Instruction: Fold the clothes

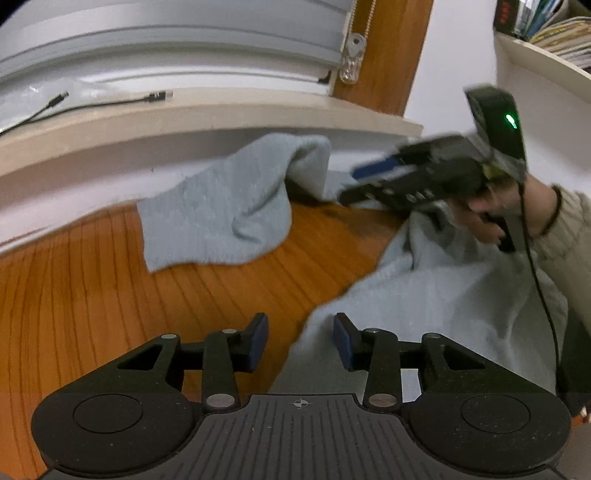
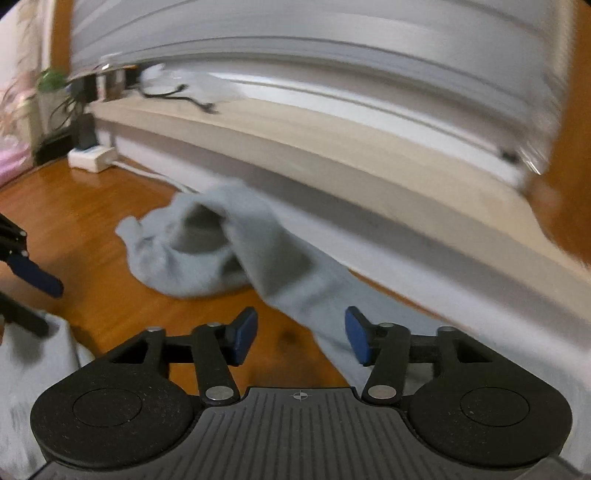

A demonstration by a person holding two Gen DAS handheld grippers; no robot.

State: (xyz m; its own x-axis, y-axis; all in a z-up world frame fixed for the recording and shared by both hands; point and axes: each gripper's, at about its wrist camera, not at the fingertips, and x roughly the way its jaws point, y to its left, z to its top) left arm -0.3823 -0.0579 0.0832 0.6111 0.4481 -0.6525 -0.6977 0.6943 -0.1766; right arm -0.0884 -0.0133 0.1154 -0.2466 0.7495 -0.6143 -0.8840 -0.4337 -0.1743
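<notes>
A pale blue knit garment (image 1: pixel 443 295) lies crumpled on the wooden surface (image 1: pixel 92 295). One sleeve (image 1: pixel 221 206) is flung out toward the wall. My left gripper (image 1: pixel 300 341) is open just above the garment's near edge, with no cloth pinched between the pads. In the right wrist view the sleeve (image 2: pixel 221 243) trails from a bunched cuff down under my right gripper (image 2: pixel 301 338), which stands open above it. The right gripper (image 1: pixel 354 184) shows blurred in the left wrist view, held by a hand (image 1: pixel 491 210) over the garment's far part. The left gripper (image 2: pixel 48 308) shows at the left edge of the right wrist view.
A pale window sill (image 1: pixel 221 110) with a black cable (image 1: pixel 110 103) runs along the wall behind the cloth. A white power strip (image 2: pixel 92 158) and a plant (image 2: pixel 51 81) stand at the far left. Shelves with books (image 1: pixel 554 33) are at the upper right.
</notes>
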